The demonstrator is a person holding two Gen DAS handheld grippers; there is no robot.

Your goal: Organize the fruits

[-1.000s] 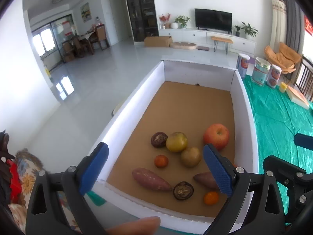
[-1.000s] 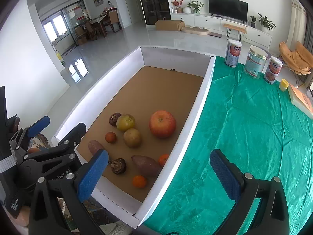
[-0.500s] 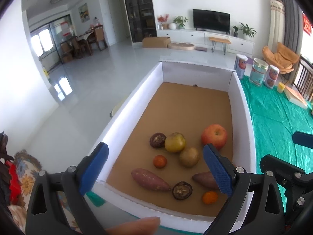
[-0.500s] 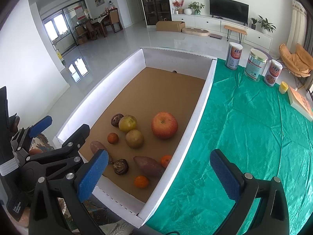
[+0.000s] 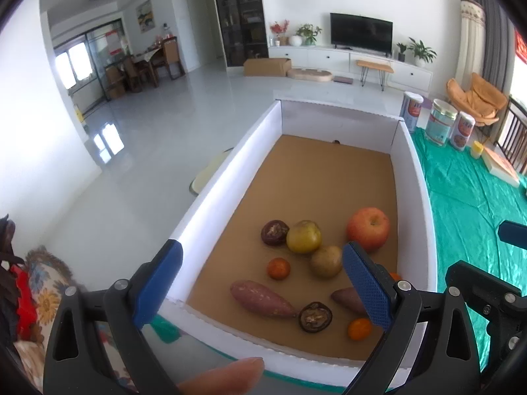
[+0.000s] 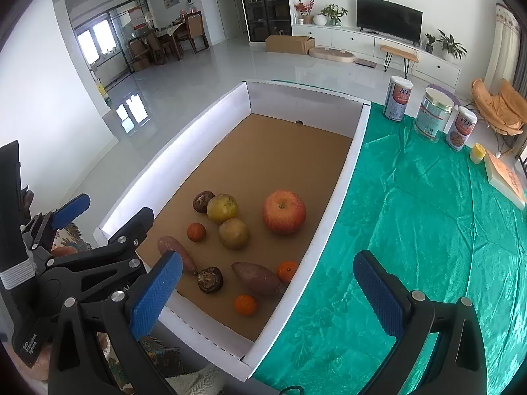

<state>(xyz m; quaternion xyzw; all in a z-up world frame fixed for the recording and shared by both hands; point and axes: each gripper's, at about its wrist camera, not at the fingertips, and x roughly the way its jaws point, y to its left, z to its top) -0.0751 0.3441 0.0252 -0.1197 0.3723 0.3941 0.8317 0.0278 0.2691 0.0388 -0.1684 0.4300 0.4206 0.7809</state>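
A white-walled cardboard box (image 5: 230,177) (image 6: 349,164) holds the produce at its near end: a red apple (image 5: 368,228) (image 6: 284,211), a yellow-green fruit (image 5: 303,236) (image 6: 222,208), a brownish round fruit (image 5: 326,261) (image 6: 234,233), two sweet potatoes (image 5: 260,298) (image 6: 258,278), two dark passion fruits (image 5: 274,232) (image 6: 210,279) and small oranges (image 5: 278,268) (image 6: 245,304). My left gripper (image 5: 263,286) is open and empty above the near wall. My right gripper (image 6: 268,289) is open and empty over the box's near right corner.
A green cloth (image 6: 428,230) covers the table right of the box. Three cans (image 6: 428,117), a small yellow cup (image 6: 477,152) and a flat box (image 6: 505,177) stand at its far end. The left gripper's body (image 6: 66,263) shows in the right wrist view.
Both grippers have drawn back and risen slightly, so the box and fruit sit a little lower and nearer in view. Nothing was grasped or moved.
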